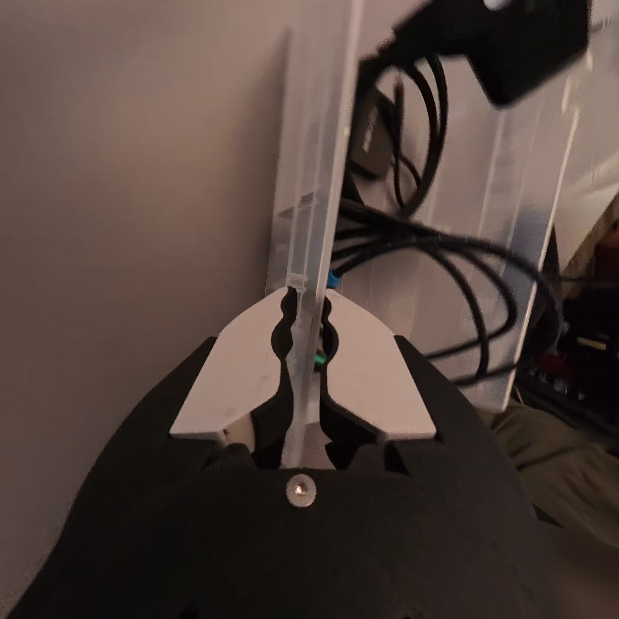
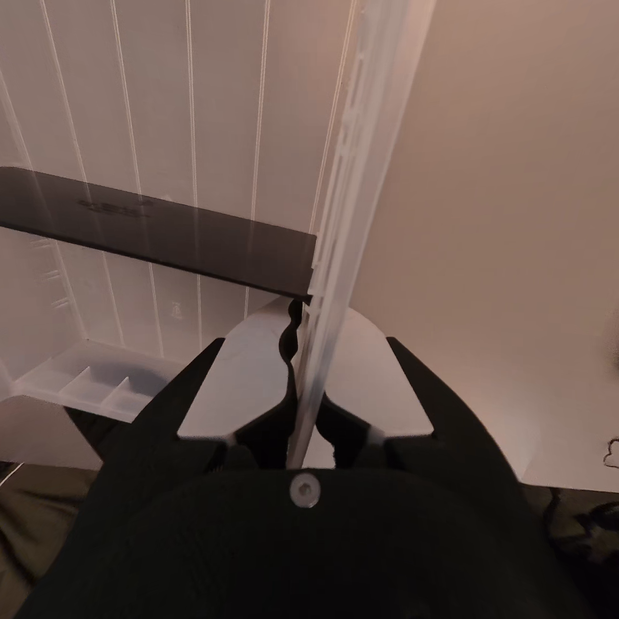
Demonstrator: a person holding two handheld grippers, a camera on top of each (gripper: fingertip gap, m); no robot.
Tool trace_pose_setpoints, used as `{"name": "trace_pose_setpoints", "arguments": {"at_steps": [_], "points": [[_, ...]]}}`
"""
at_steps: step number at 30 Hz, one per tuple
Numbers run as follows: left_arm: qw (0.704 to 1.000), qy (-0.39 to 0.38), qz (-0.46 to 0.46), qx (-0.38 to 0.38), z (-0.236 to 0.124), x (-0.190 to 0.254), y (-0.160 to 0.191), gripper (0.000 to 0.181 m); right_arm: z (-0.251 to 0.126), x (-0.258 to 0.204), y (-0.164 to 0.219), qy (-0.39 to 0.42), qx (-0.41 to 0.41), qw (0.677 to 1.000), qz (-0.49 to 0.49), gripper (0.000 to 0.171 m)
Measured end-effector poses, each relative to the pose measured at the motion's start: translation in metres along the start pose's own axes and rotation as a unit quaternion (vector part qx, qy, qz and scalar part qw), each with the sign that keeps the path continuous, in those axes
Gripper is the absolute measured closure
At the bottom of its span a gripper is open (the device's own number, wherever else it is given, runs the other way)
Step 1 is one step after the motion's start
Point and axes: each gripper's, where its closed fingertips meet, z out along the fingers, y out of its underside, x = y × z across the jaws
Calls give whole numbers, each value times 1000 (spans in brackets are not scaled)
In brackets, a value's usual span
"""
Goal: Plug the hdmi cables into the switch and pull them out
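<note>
Both claws are clamping a clear plastic box: I'm pinching one rim with the left gripper [image 1: 306, 321], the other with the right gripper [image 2: 310, 330]. The cables [image 1: 452, 254] and switch [image 2: 160, 224] are lying inside the box [image 1: 311, 174], so plugging isn't begun.

You see a clear plastic bin [image 1: 469, 254] with ribbed walls standing on a pale surface [image 1: 117, 201], its rim [image 2: 355, 207] running up the frame, and olive fabric [image 1: 552, 445] lying just beside its corner.
</note>
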Motion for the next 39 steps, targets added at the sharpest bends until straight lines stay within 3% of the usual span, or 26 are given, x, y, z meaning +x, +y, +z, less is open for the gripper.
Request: {"name": "trace_pose_setpoints", "arguments": {"at_steps": [5, 10, 20, 25, 39], "points": [[997, -61, -49, 27, -55, -70, 36, 160, 13, -22, -12, -7, -12, 1000, -21, 166], [987, -45, -141, 68, -100, -111, 83, 166, 15, -24, -16, -12, -26, 999, -33, 165], [919, -42, -314, 234, -182, -190, 166, 161, 12, -8, -3, -12, -41, 998, -52, 165], [901, -58, -344, 257, -195, -199, 185, 161, 10, 5, -6, -3, -47, 998, -40, 166], [888, -61, -358, 282, -200, -206, 184, 162, 11, 2, -7, -5, -38, 998, -40, 166]]}}
